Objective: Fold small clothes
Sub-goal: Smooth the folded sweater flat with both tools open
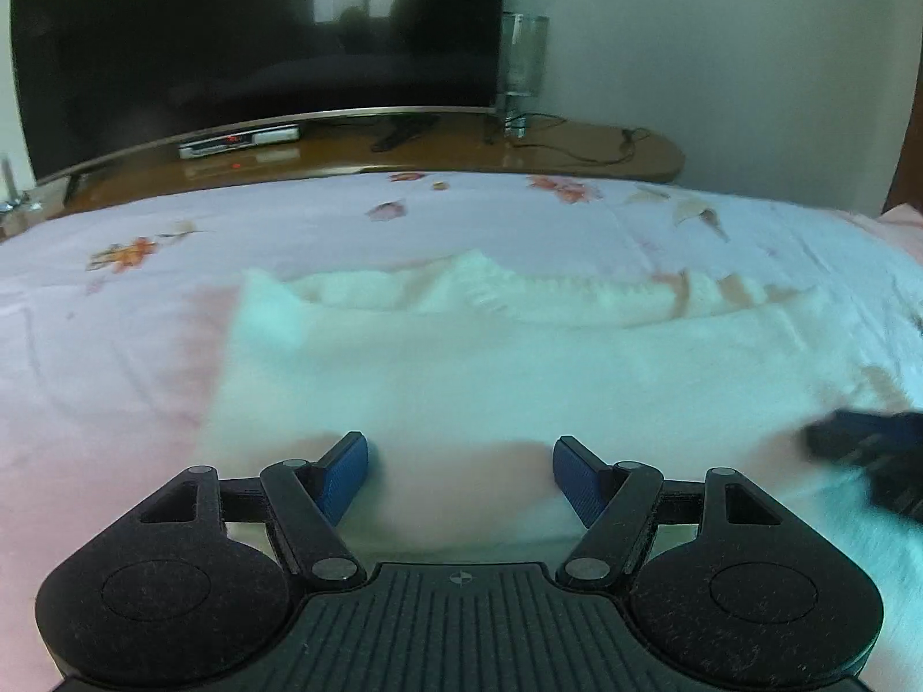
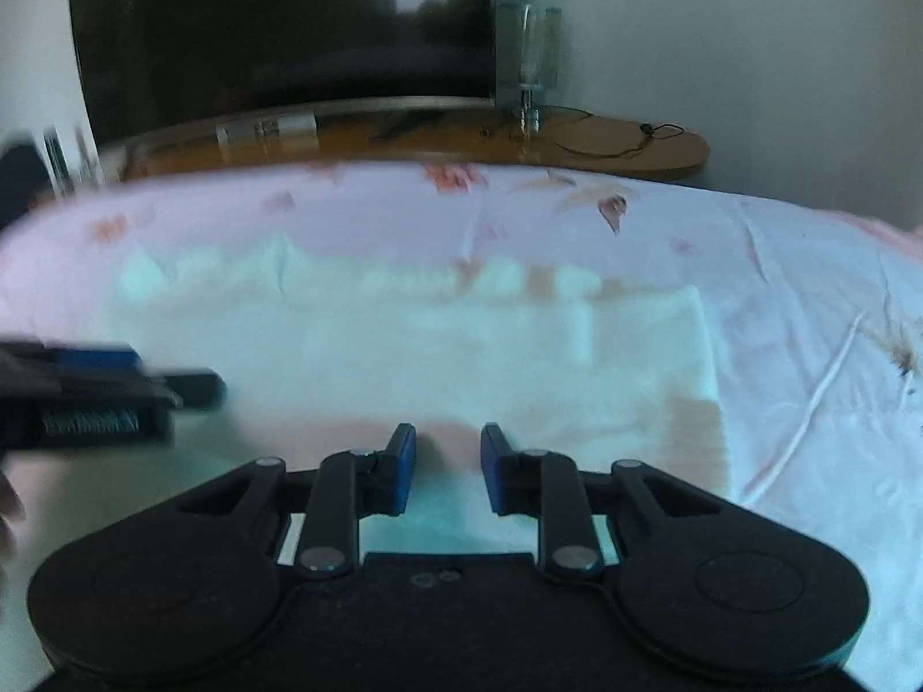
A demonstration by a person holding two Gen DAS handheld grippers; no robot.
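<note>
A white knitted garment (image 1: 519,357) lies spread flat on the floral bedsheet (image 1: 115,300) of a bed, its far edge bunched and uneven. The left gripper (image 1: 460,470) hovers over the garment's near edge with its blue pads wide apart and nothing between them. The right gripper (image 2: 449,470), just beside it, has its pads narrowly apart, gripping nothing. Beyond the bed, a dark television (image 1: 254,46) stands on a wooden bench (image 1: 577,155).

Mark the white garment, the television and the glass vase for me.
white garment (image 1: 519,369): left wrist view, on its flat middle.
television (image 1: 242,40): left wrist view, on the dark screen.
glass vase (image 1: 524,52): left wrist view, on its clear body.
</note>
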